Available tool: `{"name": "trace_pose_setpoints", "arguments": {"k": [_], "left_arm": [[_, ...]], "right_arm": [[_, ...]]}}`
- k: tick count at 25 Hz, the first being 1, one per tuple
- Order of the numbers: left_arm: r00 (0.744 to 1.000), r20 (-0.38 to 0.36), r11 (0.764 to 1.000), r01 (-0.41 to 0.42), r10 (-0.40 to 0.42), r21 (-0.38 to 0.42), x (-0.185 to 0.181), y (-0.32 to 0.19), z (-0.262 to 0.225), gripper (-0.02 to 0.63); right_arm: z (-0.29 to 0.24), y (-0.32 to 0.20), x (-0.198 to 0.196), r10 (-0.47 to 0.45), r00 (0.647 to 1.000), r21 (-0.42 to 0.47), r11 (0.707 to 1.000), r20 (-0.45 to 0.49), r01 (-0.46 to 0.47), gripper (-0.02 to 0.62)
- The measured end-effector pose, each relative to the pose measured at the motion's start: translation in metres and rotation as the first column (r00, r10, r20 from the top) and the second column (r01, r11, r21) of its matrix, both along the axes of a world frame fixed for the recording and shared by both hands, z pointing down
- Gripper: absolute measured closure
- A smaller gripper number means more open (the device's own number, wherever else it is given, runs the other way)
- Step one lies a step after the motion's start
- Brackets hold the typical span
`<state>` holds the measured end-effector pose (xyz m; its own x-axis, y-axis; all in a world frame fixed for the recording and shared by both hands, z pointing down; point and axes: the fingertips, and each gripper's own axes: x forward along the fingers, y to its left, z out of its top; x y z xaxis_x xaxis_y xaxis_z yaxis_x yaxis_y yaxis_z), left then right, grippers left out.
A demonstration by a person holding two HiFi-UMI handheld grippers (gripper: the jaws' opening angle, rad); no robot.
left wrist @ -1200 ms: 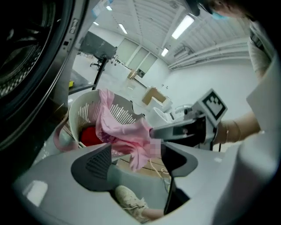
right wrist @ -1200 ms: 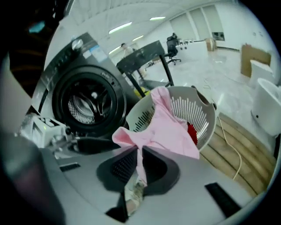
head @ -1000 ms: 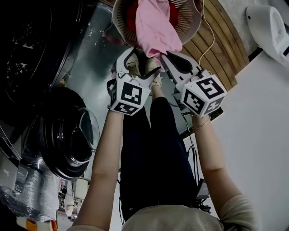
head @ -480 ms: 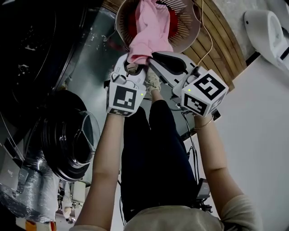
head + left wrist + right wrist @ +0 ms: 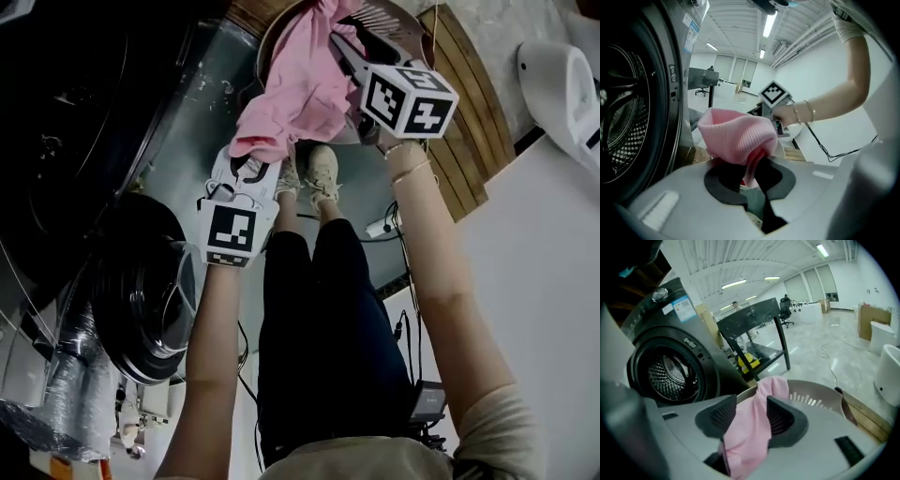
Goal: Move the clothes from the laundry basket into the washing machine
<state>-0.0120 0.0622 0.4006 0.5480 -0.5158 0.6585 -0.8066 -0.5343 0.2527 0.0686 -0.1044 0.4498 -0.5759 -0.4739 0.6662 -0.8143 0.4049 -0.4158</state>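
one pink garment [image 5: 298,103] is strung between the laundry basket [image 5: 380,17] and the left gripper [image 5: 246,173]. its upper end lies over the basket rim and its lower end is bunched at the left jaws, in the air, not yet in the washing machine [image 5: 56,122]. in the left gripper view the jaws are pinched together on a fold of it, and the knit bulges above the pads [image 5: 721,180].

the right gripper [image 5: 342,47] sits up by the basket. its jaws have just been opening and stand apart, with the cloth draped loose between them and neither pad pressing it in the right gripper view.

risks, as i judge them:
- only the left holds it now, on a small fold, so a quick pull could slip it out and drop it on the floor.
- cloth lying in the right gap could snag on a pad when the left pulls away.
- the end in the basket may catch on the slats and drag or tip the basket.
- a long tail could hang out of the drum mouth [image 5: 670,371].

look: pale pink, fine ribbed knit, soft, floppy and crumpled, no stiff parts seen. whether it is a top or something else i cannot tell.

around: the round washer door [image 5: 141,300] stands open at lower left, and the person's legs are below the grippers.
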Motion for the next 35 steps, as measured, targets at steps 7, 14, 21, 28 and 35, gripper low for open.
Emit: {"name": "trace_pose_setpoints", "arguments": {"k": [7, 14, 21, 28, 35], "left_arm": [[0.999, -0.037, 1.0, 0.024, -0.024, -0.013, 0.002, -0.011, 0.003, 0.554], [0.996, -0.02, 0.995, 0.088, -0.089, -0.046, -0.01, -0.023, 0.015, 0.554], [0.995, -0.05, 0.996, 0.082, -0.081, 0.035, -0.009, -0.041, -0.002, 0.552], [0.992, -0.042, 0.984, -0.117, 0.123, 0.132, 0.009, -0.038, -0.029, 0.332], [0.992, 0.044, 0.965, -0.128, 0.121, 0.229, 0.022, -0.039, -0.043, 0.221]], "right_arm": [[0.073, -0.046, -0.018, 0.072, 0.996, -0.117, 0.99, -0.05, -0.078, 0.39], [0.047, -0.023, -0.019, -0.089, 0.995, -0.034, 0.995, 0.039, 0.091, 0.569], [-0.047, 0.077, -0.037, -0.457, 0.884, 0.084, 0.889, 0.104, 0.45, 0.571], [-0.118, 0.125, -0.059, -0.555, 0.802, 0.134, 0.832, 0.223, 0.539, 0.571], [-0.149, 0.155, -0.093, -0.632, 0.706, 0.128, 0.767, 0.32, 0.629, 0.571]]}}
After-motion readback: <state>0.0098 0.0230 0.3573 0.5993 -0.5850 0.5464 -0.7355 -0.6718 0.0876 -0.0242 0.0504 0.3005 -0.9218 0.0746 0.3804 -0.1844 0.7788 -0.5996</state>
